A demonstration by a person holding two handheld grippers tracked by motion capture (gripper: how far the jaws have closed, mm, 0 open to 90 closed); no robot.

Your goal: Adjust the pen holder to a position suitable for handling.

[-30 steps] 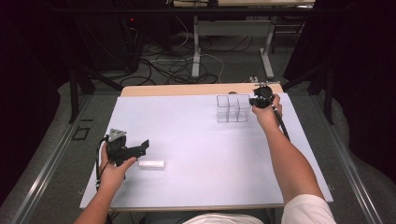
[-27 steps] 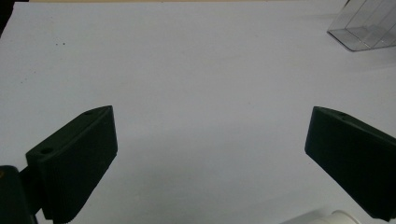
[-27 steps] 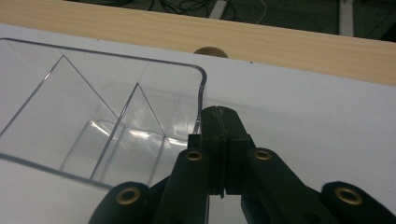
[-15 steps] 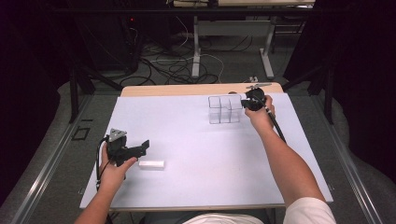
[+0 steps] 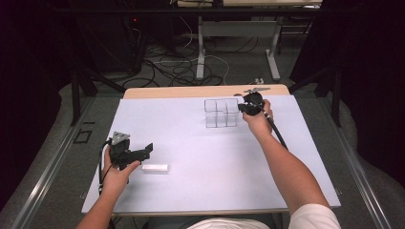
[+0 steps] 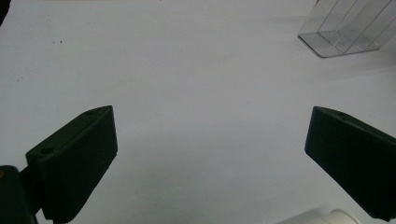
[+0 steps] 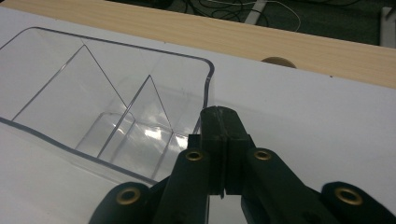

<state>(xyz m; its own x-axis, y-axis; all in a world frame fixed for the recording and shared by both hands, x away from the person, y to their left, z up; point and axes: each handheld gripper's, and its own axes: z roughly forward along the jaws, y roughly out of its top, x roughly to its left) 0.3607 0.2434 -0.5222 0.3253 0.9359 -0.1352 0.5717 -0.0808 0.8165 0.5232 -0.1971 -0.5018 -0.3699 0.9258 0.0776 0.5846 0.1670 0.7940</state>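
At right gripper (image 7: 219,140) closed fingertips: clear organizer (image 7: 112,112) wall.

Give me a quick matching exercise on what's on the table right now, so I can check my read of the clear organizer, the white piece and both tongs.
Things:
1. left tongs
2. right tongs
3. clear divided organizer
4. white oblong piece

States or places:
A. jaws pressed together, tips at the organizer's wall
B. lying flat on the white table cover, just beside the left hand
C. jaws wide apart, nothing between them
D. standing near the far edge, compartments empty

Pairs: 1-C, 2-A, 3-D, 4-B
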